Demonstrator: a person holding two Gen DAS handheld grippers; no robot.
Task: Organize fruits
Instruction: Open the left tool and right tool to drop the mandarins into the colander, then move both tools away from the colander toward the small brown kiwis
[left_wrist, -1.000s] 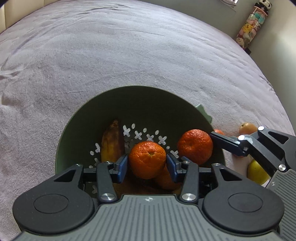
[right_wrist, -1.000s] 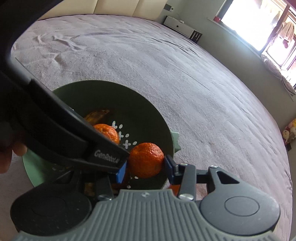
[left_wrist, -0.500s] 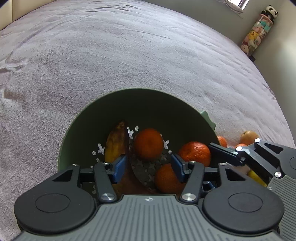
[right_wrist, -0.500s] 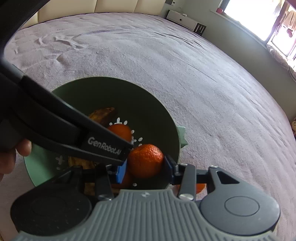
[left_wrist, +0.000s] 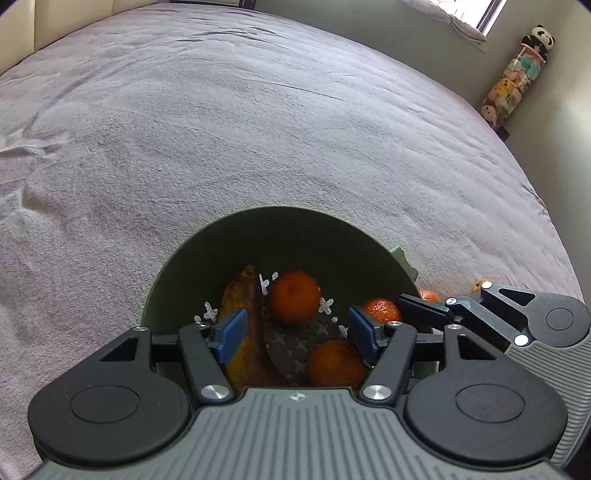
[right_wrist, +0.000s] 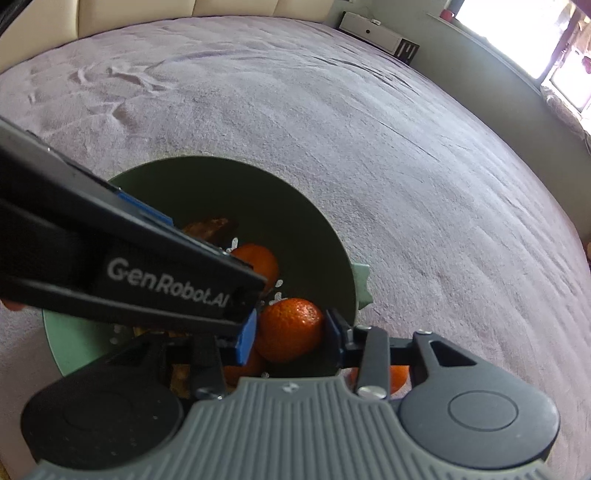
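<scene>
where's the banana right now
In the left wrist view, the banana lies in the green bowl, left side, beside a tangerine.

A home: carpet (left_wrist: 258, 129), plush toys (left_wrist: 517, 81), window (right_wrist: 561, 55).

We find soft daylight entering from the window (right_wrist: 565, 40), which is blown out to white. The bowl (left_wrist: 207, 266) interior sits in shadow. Both views bend strongly at the edges; focus stays sharp.

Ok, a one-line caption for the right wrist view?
Right gripper holds a mandarin over the green bowl, the left gripper crossing in front.
</scene>
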